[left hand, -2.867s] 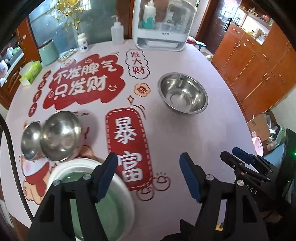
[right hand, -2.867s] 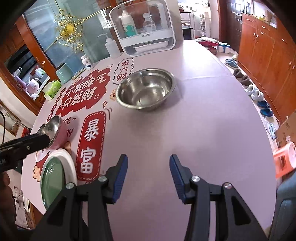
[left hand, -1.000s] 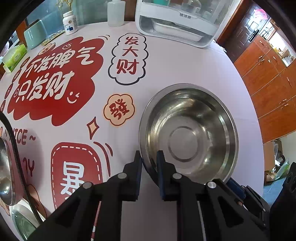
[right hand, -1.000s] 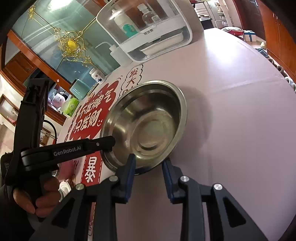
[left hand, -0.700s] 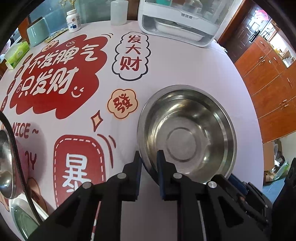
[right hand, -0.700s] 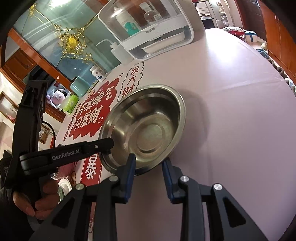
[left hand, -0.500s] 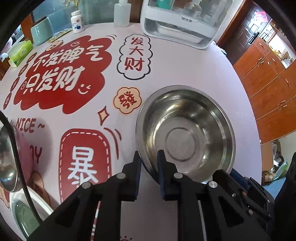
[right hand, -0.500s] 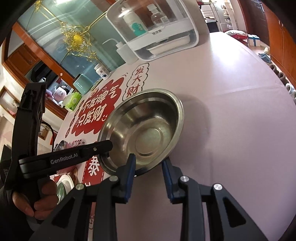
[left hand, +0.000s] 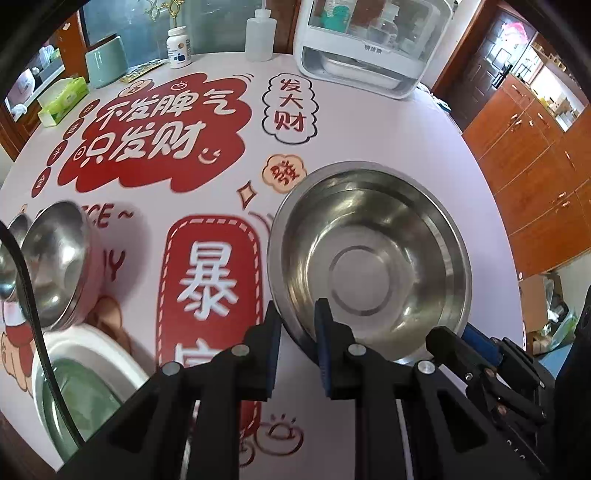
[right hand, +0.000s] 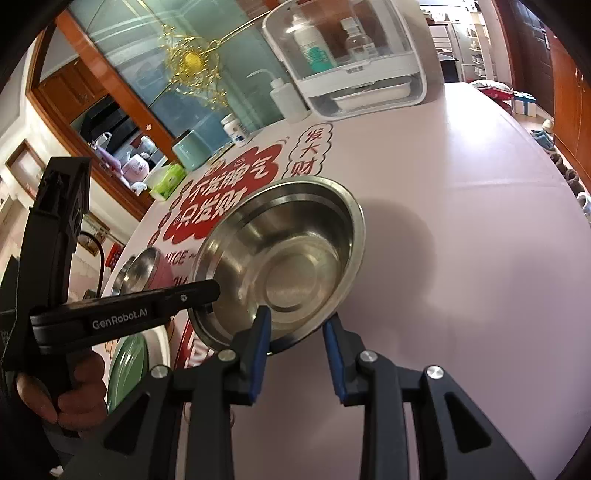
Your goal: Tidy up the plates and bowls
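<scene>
A large steel bowl (left hand: 373, 258) is held above the table, tilted; it also shows in the right wrist view (right hand: 280, 266). My left gripper (left hand: 297, 325) is shut on its near-left rim. My right gripper (right hand: 297, 328) straddles the near rim, its jaws partly closed with a gap around the rim. Two smaller steel bowls (left hand: 55, 262) sit nested at the left on the table. A white plate with a green centre (left hand: 74, 373) lies in front of them, also visible in the right wrist view (right hand: 129, 365).
The round table (right hand: 461, 221) has a pink cloth with red characters. A white lidded cabinet (left hand: 365, 48), a squeeze bottle (left hand: 260, 33), a pill jar (left hand: 178, 48), a green canister (left hand: 107, 66) and a tissue pack (left hand: 61, 103) stand along the far edge.
The big bowl, held by both grippers, has been lifted and carried left toward the small bowls and plate. Earlier both grippers were open and empty.
</scene>
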### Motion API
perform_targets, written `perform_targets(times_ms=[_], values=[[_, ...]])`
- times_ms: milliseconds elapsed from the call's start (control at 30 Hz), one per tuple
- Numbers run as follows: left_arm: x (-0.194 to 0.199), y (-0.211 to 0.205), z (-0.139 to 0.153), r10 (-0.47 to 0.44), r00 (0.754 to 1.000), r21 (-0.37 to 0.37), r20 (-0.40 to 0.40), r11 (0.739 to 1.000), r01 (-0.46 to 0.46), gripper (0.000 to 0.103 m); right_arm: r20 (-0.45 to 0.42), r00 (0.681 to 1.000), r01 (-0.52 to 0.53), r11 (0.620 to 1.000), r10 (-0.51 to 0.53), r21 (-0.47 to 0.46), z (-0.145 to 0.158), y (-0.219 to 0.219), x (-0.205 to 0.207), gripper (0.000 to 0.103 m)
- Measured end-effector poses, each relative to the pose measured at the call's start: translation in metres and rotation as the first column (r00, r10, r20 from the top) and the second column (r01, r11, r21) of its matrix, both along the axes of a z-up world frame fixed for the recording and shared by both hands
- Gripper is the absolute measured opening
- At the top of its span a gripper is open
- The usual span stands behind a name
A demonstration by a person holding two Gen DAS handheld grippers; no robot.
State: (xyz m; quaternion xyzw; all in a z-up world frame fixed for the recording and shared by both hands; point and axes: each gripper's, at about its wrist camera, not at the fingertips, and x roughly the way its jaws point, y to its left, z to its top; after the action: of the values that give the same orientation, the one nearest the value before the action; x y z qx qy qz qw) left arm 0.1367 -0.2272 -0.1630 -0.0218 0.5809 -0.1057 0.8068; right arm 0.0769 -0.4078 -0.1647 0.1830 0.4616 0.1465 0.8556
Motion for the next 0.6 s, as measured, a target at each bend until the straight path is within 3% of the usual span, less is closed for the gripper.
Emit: perform_targets(times_ms=[600], values=[[-0.086, 0.035, 0.005, -0.126, 0.992, 0.003, -0.028, 0.992, 0.126, 0.017, -0.067, 0.996, 0.057, 0.998, -0.058, -0.016, -0.002, 0.041, -0.093, 0.028]])
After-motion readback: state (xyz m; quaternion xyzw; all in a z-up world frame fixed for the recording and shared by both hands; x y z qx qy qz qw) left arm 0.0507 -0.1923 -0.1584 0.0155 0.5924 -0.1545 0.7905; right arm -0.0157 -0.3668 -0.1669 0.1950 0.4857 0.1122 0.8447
